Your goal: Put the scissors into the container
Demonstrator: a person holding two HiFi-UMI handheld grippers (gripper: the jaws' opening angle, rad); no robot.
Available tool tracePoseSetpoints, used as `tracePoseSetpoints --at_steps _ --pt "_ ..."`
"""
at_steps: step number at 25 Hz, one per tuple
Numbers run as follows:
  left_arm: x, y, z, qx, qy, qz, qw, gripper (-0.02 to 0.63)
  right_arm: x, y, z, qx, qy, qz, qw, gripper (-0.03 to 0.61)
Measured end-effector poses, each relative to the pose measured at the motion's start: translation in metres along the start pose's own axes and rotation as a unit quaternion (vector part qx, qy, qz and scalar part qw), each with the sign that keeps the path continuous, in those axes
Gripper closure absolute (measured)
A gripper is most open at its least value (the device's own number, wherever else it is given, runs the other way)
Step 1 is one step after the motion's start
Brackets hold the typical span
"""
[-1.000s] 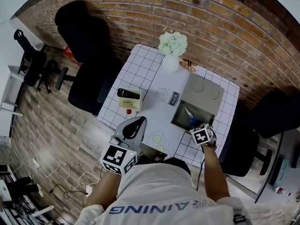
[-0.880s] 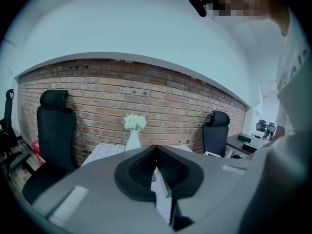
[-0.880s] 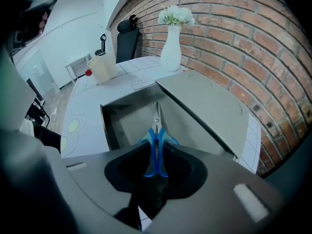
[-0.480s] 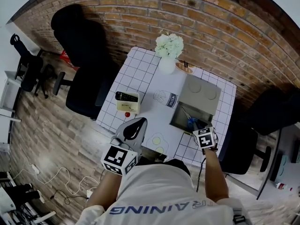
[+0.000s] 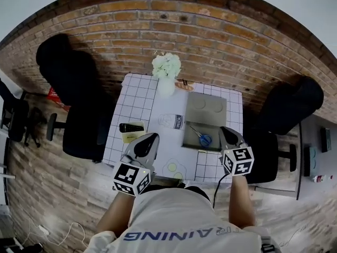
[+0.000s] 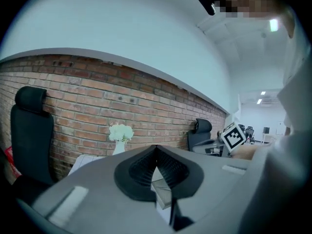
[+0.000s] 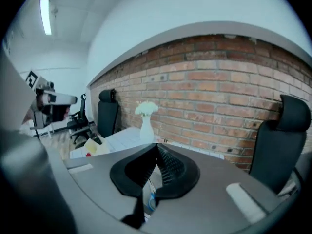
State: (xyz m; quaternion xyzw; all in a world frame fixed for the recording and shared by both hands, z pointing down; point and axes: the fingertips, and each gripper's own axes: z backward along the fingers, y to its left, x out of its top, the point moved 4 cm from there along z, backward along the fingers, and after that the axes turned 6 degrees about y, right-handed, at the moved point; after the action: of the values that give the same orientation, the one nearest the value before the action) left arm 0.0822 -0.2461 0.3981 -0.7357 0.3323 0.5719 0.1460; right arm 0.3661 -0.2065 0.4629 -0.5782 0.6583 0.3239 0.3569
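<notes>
While one scissors (image 5: 201, 138) lies in one container (image 5: 184, 139), left claw (image 5: 153, 137) and right claw (image 5: 224, 132) both pinched together, empty.

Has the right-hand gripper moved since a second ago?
Yes. The right gripper has drawn back out of the container toward the person, to its right edge, jaws closing on nothing.

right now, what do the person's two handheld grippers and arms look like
The left gripper and right gripper are smooth grey, teardrop-shaped handheld shells. Each carries a white cube with black square markers, and black ribbed pads line the jaws. A thin black cable trails from the right one along the arm. The person wears a light T-shirt with dark lettering.
</notes>
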Motion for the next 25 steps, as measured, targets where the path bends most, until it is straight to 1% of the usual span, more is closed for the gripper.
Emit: tracePoseSetpoints --at_steps 2,5,7,9,11,14,19,25 --pt "0.014 0.002 0.001 -0.011 -0.026 -0.014 0.9995 0.614 0.025 0.010 0.025 -0.009 -0.049 -0.015 0.999 0.563" --pt "0.032 0.006 0.006 -0.018 -0.064 -0.035 0.9972 0.614 0.055 0.026 0.060 -0.021 -0.119 -0.035 0.992 0.565" --pt "0.038 0.011 0.008 -0.024 -0.069 -0.039 0.9966 0.614 0.071 0.035 0.082 -0.041 -0.167 -0.039 0.984 0.565" --pt "0.040 0.016 0.009 -0.034 -0.067 -0.038 0.9965 0.614 0.083 0.043 0.099 -0.060 -0.198 -0.043 0.977 0.565" --pt "0.042 0.020 0.012 -0.041 -0.068 -0.039 0.9961 0.614 0.088 0.049 0.110 -0.069 -0.209 -0.050 0.974 0.565" --pt "0.047 0.023 0.018 -0.049 -0.077 -0.044 0.9948 0.614 0.085 0.054 0.113 -0.080 -0.214 -0.055 0.972 0.563" --pt "0.052 0.025 0.024 -0.057 -0.087 -0.047 0.9935 0.614 0.075 0.065 0.107 -0.076 -0.199 -0.065 0.975 0.563" --pt "0.048 0.025 0.030 -0.062 -0.081 -0.042 0.9939 0.614 0.072 0.071 0.106 -0.077 -0.193 -0.059 0.976 0.563"
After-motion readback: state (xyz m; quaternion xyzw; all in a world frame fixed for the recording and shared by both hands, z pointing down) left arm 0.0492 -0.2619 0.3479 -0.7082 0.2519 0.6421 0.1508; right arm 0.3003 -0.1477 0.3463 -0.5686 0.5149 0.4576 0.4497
